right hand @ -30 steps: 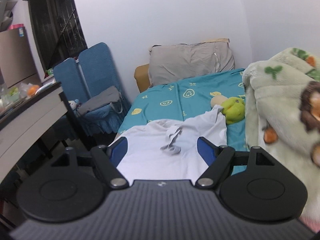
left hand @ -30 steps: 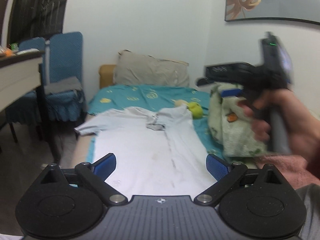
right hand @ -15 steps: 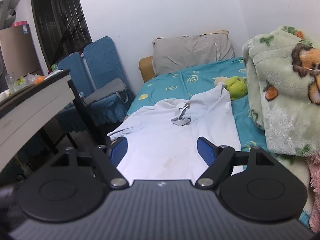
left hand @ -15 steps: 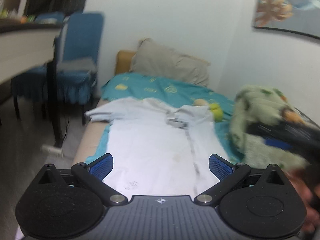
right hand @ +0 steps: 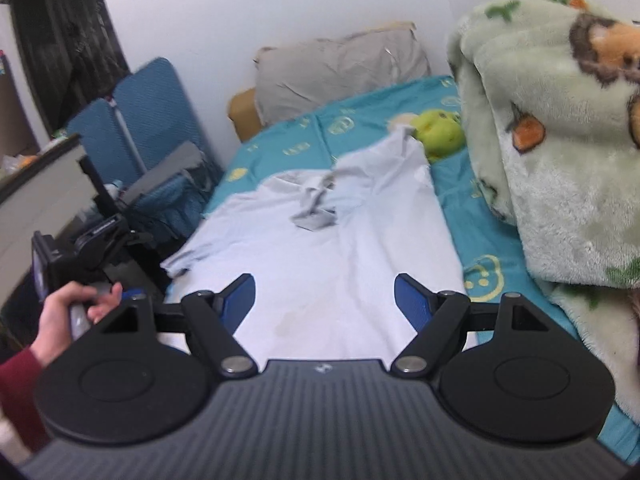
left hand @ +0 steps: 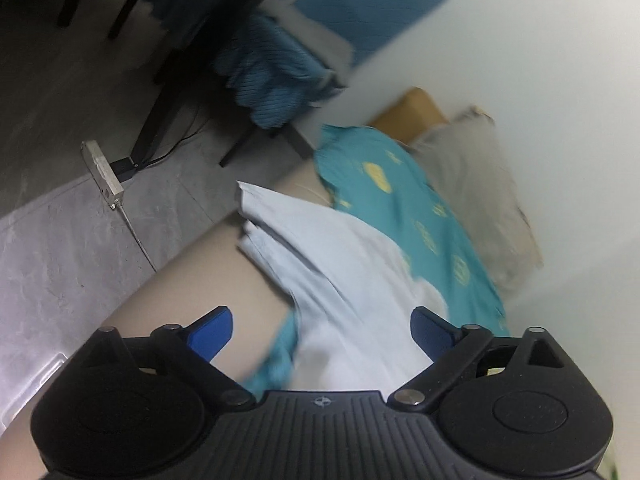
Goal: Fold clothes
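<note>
A pale blue polo shirt (right hand: 340, 256) lies spread flat on the teal bed sheet (right hand: 472, 236), collar toward the pillow. Its left sleeve (left hand: 280, 220) hangs over the bed's edge in the left wrist view. My right gripper (right hand: 325, 300) hovers open above the shirt's lower half, nothing between its blue pads. My left gripper (left hand: 322, 330) is open too, tilted and held over the shirt's left side near the bed's edge. In the right wrist view a hand in a red sleeve (right hand: 68, 320) holds the left gripper at the bed's left side.
A fluffy green blanket (right hand: 560, 152) is heaped on the bed's right side. A green plush toy (right hand: 438, 136) and a grey pillow (right hand: 340, 72) lie near the headboard. Blue chairs (right hand: 148, 120) and a desk (right hand: 36, 196) stand left. A power strip (left hand: 105, 176) lies on the floor.
My left gripper has swung left and rolled, now viewing the shirt's left sleeve and the floor. My right gripper has moved closer, lower over the shirt. Both stay open.
</note>
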### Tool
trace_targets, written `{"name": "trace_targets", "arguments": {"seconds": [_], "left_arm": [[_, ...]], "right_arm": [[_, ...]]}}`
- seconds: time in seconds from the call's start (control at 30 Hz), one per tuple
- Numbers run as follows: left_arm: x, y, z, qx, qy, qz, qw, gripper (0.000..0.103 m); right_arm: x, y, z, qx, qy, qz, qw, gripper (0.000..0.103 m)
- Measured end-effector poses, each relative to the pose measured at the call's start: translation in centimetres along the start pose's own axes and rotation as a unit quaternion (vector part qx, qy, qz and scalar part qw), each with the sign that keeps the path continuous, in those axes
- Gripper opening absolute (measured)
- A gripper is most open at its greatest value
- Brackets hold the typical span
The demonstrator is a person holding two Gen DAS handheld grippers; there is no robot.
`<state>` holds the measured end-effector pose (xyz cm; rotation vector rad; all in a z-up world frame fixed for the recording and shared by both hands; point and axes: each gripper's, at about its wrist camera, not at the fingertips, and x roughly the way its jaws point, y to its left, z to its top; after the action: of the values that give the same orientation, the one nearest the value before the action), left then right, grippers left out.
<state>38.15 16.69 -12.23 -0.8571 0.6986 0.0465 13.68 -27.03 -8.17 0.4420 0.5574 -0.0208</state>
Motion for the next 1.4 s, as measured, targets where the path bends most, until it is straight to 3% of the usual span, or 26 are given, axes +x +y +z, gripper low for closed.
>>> {"name": "trace_targets", "arguments": {"seconds": [0.13, 0.2, 0.3, 0.4, 0.47, 0.53, 0.57, 0.67, 0.77, 0.93, 1.2, 1.27, 1.4], "left_arm": [[5.4, 0.9, 1.3, 0.006, 0.008, 0.024, 0.9997, 0.090], [7.3, 1.2, 1.6, 0.015, -0.003, 0.044, 0.9989, 0.088], [9.2, 1.6, 2.3, 0.015, -0.027, 0.044, 0.9986, 0.085], [10.8, 1.6, 3.2, 0.020, -0.037, 0.053, 0.9977, 0.064], [11.5, 1.1, 3.6, 0.042, -0.037, 0.061, 0.9965, 0.035], [11.9, 0.2, 3.8, 0.074, -0.036, 0.064, 0.9945, 0.015], [11.9, -0.4, 3.8, 0.096, -0.039, 0.068, 0.9923, 0.013], [10.7, -3.2, 3.3, 0.175, -0.065, 0.084, 0.9789, 0.010], [8.3, -6.8, 2.8, 0.228, -0.098, 0.070, 0.9662, 0.009], [5.3, -16.0, -0.9, 0.369, -0.129, 0.024, 0.9202, 0.008], [8.6, -28.0, -12.4, 0.505, -0.072, -0.007, 0.8599, 0.008], [10.6, -28.8, -15.3, 0.517, -0.055, 0.004, 0.8539, 0.008], [14.5, -29.0, -19.1, 0.516, -0.015, 0.023, 0.8560, 0.015]], "right_arm": [[2.4, -1.4, 0.4, 0.029, 0.017, -0.008, 0.999, 0.078], [3.4, -2.0, 0.3, 0.048, 0.030, -0.011, 0.998, 0.078], [4.4, -2.3, 0.1, 0.061, 0.042, -0.006, 0.997, 0.078], [5.2, -2.1, -0.1, 0.064, 0.052, -0.004, 0.997, 0.078], [5.5, -2.2, -0.1, 0.071, 0.059, -0.001, 0.996, 0.078], [5.6, -2.4, -0.1, 0.078, 0.063, -0.001, 0.995, 0.078], [5.7, -2.5, -0.1, 0.081, 0.065, 0.000, 0.995, 0.078], [5.4, -2.6, 0.0, 0.088, 0.063, 0.000, 0.994, 0.078], [4.8, -2.5, 0.1, 0.090, 0.056, 0.003, 0.994, 0.078], [3.5, -3.0, 0.3, 0.091, 0.045, 0.000, 0.995, 0.078], [3.1, -4.9, 0.4, 0.113, 0.036, -0.021, 0.993, 0.078], [3.2, -5.5, 0.4, 0.122, 0.035, -0.025, 0.992, 0.078], [3.4, -6.3, 0.4, 0.128, 0.033, -0.028, 0.991, 0.078]]}}
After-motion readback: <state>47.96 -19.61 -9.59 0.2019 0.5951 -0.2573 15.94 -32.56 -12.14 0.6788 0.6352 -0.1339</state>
